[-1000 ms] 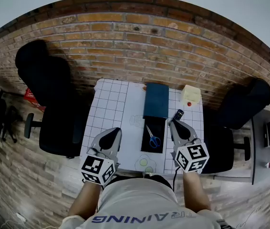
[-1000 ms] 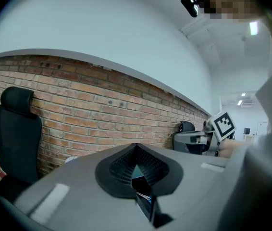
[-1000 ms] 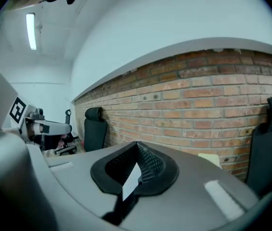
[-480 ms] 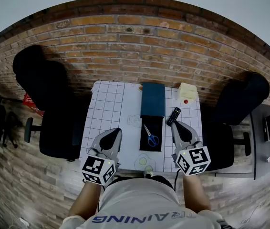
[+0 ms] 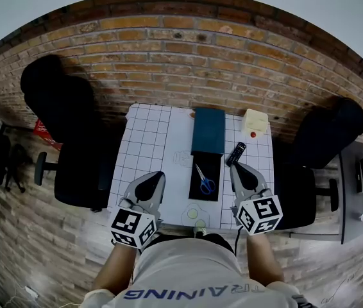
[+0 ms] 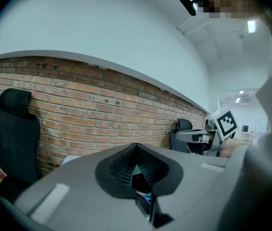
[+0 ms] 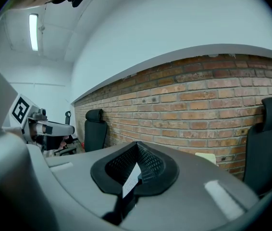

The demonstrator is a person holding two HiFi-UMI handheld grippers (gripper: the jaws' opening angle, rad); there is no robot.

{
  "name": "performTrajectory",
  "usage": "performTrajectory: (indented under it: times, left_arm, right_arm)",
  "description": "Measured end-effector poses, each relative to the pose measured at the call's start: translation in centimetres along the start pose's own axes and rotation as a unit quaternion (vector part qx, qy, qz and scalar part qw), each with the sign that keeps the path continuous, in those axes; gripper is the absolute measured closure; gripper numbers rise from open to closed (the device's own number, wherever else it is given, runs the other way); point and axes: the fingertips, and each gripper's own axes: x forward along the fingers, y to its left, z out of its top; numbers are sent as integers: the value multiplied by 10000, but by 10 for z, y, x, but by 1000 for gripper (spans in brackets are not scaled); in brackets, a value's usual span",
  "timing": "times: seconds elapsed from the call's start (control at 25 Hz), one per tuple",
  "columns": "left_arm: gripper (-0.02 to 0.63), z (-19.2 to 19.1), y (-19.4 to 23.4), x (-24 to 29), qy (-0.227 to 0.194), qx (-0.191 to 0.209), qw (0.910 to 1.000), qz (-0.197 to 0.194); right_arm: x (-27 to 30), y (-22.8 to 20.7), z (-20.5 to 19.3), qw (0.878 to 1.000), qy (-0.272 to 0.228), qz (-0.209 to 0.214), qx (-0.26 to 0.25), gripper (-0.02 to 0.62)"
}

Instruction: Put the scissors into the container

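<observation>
Scissors (image 5: 204, 181) lie on a black tray (image 5: 196, 193), with a teal box (image 5: 208, 130) at its 12 o'clock. Left gripper (image 5: 156, 176) and right gripper (image 5: 235, 168) are closed and empty at 7 and 5, likely parked clear.

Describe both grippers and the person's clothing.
The left gripper and right gripper match: grey wedge-shaped shells tapering to a point, with black ribbed pads inside. Each carries a white cube printed with black square markers at its rear. The person wears a pale short-sleeved shirt with dark lettering.
</observation>
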Motion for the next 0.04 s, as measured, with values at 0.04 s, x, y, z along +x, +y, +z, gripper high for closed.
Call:
performTrajectory:
  times: [0.04]
  left_arm:
    - [604,0,0,0,7,-4,10000,7]
  right_arm:
    - [1,0,-1,10000,14,10,-4,580]
